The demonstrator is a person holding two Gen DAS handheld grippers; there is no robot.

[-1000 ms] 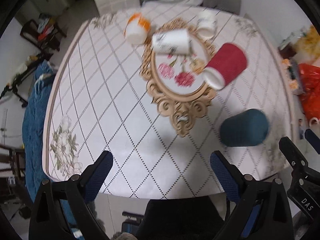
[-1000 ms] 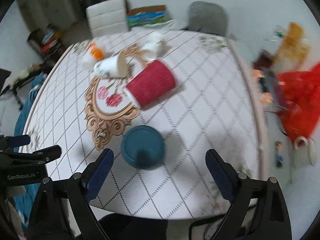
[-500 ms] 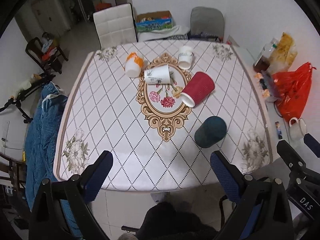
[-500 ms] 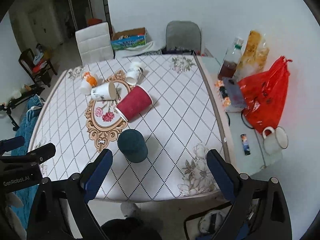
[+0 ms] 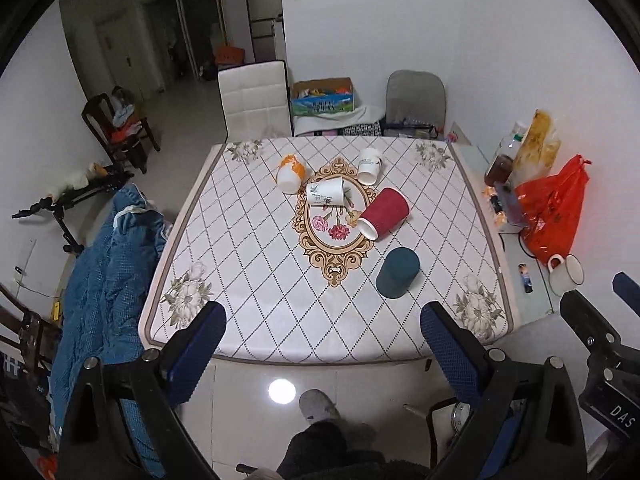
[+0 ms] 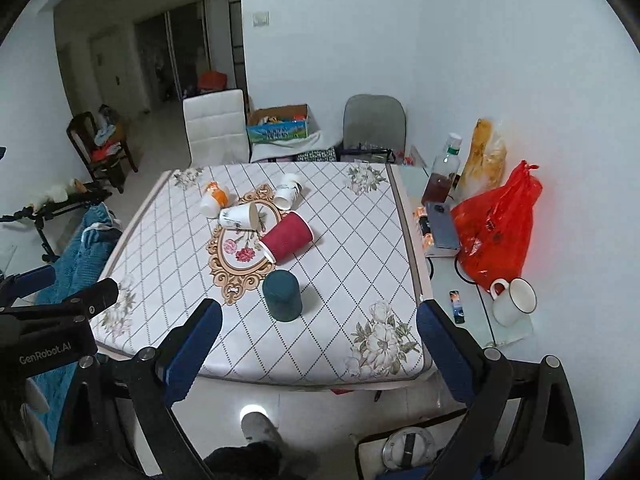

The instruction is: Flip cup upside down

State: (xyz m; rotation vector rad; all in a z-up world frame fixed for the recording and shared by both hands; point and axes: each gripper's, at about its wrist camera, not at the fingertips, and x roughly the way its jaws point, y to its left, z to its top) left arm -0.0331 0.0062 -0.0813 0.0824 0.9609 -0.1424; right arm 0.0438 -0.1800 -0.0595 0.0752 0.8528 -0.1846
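A dark teal cup (image 5: 397, 273) stands upside down on the table (image 5: 256, 280), also in the right wrist view (image 6: 281, 296). A red cup (image 5: 384, 213) (image 6: 287, 237) lies on its side beside the ornate centre motif. A white printed cup (image 5: 326, 193) (image 6: 239, 216), an orange-and-white cup (image 5: 291, 173) (image 6: 213, 198) and another white cup (image 5: 369, 165) (image 6: 289, 191) lie on their sides farther back. My left gripper (image 5: 320, 340) and right gripper (image 6: 318, 332) are both open, empty, and well back from the table's near edge.
A white chair (image 5: 255, 100) and a grey chair (image 5: 416, 96) stand behind the table. A side table on the right holds a red bag (image 6: 498, 224), a bottle (image 6: 442, 176) and a white mug (image 6: 514, 300). A blue quilt (image 5: 104, 264) lies left.
Both grippers have pulled back and up away from the table; the cups look smaller and farther. The teal cup stays upside down. Both grippers stay open.
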